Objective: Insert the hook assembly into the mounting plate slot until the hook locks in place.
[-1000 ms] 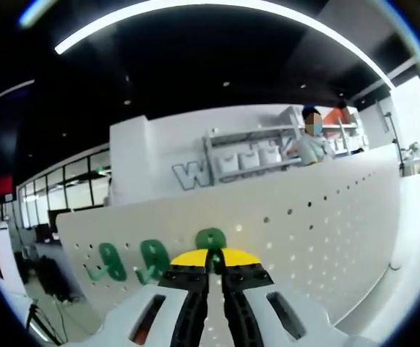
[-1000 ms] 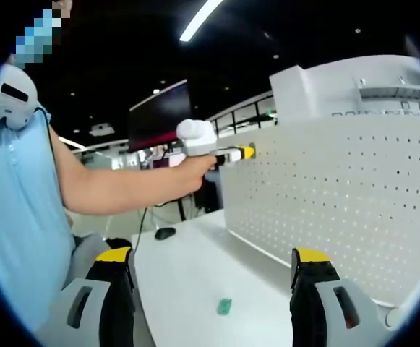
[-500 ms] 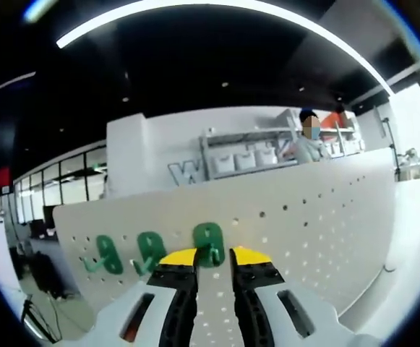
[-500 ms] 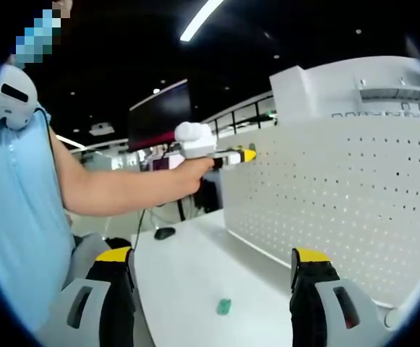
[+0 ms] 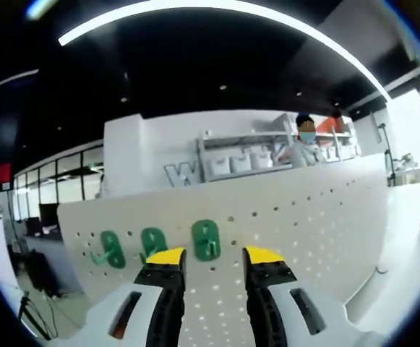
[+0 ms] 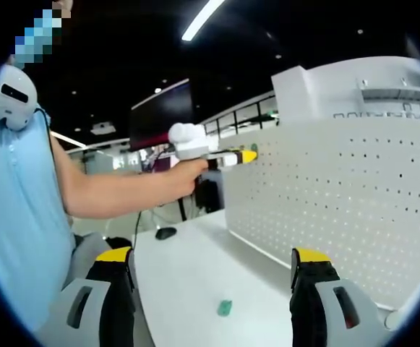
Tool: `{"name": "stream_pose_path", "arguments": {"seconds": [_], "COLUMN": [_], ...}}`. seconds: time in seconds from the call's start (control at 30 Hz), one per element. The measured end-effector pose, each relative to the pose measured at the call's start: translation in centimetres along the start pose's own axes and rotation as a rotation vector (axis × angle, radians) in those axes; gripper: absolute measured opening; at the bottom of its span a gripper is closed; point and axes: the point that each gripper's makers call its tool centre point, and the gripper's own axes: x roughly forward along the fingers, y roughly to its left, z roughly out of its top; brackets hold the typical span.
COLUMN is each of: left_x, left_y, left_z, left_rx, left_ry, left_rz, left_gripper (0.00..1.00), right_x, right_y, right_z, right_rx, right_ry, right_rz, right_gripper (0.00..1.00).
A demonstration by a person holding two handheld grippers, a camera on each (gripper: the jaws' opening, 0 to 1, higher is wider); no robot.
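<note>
Three green hooks hang in a row on the white pegboard (image 5: 318,217): one at the left (image 5: 113,248), one in the middle (image 5: 152,242) and one on the right (image 5: 207,239). My left gripper (image 5: 213,259) stands open just short of the right hook, which sits on the board between and beyond the yellow jaw tips. In the right gripper view a hand holds the left gripper (image 6: 248,155) close to the pegboard (image 6: 340,202). My right gripper (image 6: 211,260) is wide open and holds nothing, above a loose green hook (image 6: 225,308) lying on the white table (image 6: 188,275).
A person in a light blue shirt (image 6: 14,217) fills the left of the right gripper view, arm stretched toward the board. A dark mouse (image 6: 165,233) lies at the table's far end. Behind the board are shelves (image 5: 246,155) and another person (image 5: 305,144).
The left gripper's jaws have gone from shut around the right-hand hook to open, and have drawn back a little. The hook stays on the board. The right gripper has not moved.
</note>
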Motion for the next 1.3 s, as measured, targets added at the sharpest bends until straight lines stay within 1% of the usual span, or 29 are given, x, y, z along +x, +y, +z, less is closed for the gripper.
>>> {"name": "stream_pose_path", "arguments": {"seconds": [0.13,0.3,0.53,0.7,0.8,1.03,1.3], "left_x": [-0.5,-1.1,-2.2,-3.0,-3.2,-4.4,-5.9], "left_y": [-0.1,-0.2,-0.4,-0.6,-0.6,-0.4,0.0], "left_z": [0.2,0.1,0.4,0.7,0.4,-0.3,-0.8], "left_rx": [-0.019,-0.042,-0.08,-0.091,-0.101,-0.119,-0.128], "left_ry": [-0.007,0.009,-0.003,-0.01,-0.006,0.01,0.026], "left_rz": [-0.02,-0.033,-0.059,-0.076,-0.083,-0.098,-0.11], "left_gripper": [0.37,0.45,0.56,0.6,0.63,0.66,0.67], "right_x": [0.0,0.1,0.2,0.1,0.0,0.0,0.0], "right_y": [0.0,0.2,0.4,0.4,0.5,0.7,1.3], "right_z": [0.1,0.2,0.6,0.6,0.7,1.1,1.6], "right_rx": [-0.003,-0.007,-0.016,-0.02,-0.024,-0.032,-0.046], "right_ry": [0.0,0.002,-0.001,0.0,0.001,-0.001,0.0], "right_rz": [0.0,0.001,0.005,0.003,0.003,0.004,0.008], "right_gripper": [0.91,0.91,0.9,0.9,0.9,0.9,0.9]}}
